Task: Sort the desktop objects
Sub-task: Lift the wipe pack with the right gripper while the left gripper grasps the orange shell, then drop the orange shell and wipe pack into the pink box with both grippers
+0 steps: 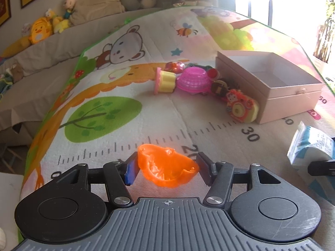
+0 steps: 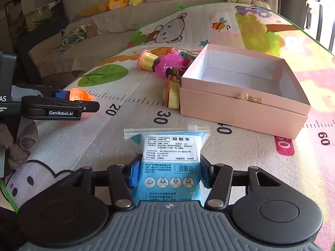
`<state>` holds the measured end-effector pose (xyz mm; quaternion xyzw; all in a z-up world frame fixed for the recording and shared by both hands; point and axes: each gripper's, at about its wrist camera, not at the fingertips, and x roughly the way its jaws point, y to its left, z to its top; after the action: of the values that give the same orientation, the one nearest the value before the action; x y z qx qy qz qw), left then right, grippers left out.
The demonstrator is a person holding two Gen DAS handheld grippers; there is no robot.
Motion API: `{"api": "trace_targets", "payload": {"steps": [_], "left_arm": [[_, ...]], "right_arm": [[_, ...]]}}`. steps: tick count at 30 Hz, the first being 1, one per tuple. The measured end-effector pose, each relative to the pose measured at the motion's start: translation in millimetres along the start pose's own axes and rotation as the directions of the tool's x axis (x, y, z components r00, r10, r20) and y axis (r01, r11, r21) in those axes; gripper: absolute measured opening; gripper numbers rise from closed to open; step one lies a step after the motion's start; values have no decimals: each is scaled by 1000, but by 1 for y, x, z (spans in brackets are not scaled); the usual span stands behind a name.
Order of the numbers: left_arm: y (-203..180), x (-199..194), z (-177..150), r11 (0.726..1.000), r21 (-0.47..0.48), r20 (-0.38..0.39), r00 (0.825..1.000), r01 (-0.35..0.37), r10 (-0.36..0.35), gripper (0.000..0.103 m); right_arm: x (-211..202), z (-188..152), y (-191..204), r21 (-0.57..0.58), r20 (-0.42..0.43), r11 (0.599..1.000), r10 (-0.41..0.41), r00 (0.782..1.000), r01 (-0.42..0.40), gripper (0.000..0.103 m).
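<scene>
An orange translucent plastic toy (image 1: 167,167) sits between the fingers of my left gripper (image 1: 166,172), low over the play mat; both pads touch its sides. From the right wrist view the same toy (image 2: 80,95) shows at the left, in that gripper's tips. My right gripper (image 2: 169,173) is shut on a blue-and-white zip packet (image 2: 170,150), whose top reaches past the fingers; the packet (image 1: 309,148) also shows at the left view's right edge. An open pink box (image 2: 242,102) lies ahead on the mat, nothing visible inside.
A pile of toys lies against the box's left side: a pink basket (image 1: 193,80), a yellow cup (image 1: 165,80), a toy camera (image 1: 240,106) and others. The mat (image 1: 125,129) bears a printed ruler. Plush toys (image 1: 41,29) line a ledge behind.
</scene>
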<state>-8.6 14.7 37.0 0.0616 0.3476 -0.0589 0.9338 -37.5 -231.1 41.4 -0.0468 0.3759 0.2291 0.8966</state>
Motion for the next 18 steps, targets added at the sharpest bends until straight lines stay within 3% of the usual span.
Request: {"api": "trace_targets", "payload": {"steps": [5, 8, 13, 17, 18], "left_arm": [[-44, -30, 7, 987, 83, 20, 990, 140, -142, 63], [-72, -40, 29, 971, 131, 63, 975, 202, -211, 64], [-112, -17, 80, 962, 192, 153, 962, 195, -226, 64], [-130, 31, 114, 971, 147, 183, 959, 191, -216, 64], [-130, 42, 118, 970, 138, 175, 959, 199, -221, 70]], "right_arm": [[-41, -1, -14, -1, 57, 1000, -20, 998, 20, 54], [-75, 11, -32, 19, 141, 997, -74, 987, 72, 54], [-99, 58, -76, 86, 258, 983, -182, 949, 165, 54], [-68, 98, -115, 178, 240, 969, -212, 947, 172, 54], [-57, 106, -124, 195, 234, 968, -200, 951, 156, 54]]}}
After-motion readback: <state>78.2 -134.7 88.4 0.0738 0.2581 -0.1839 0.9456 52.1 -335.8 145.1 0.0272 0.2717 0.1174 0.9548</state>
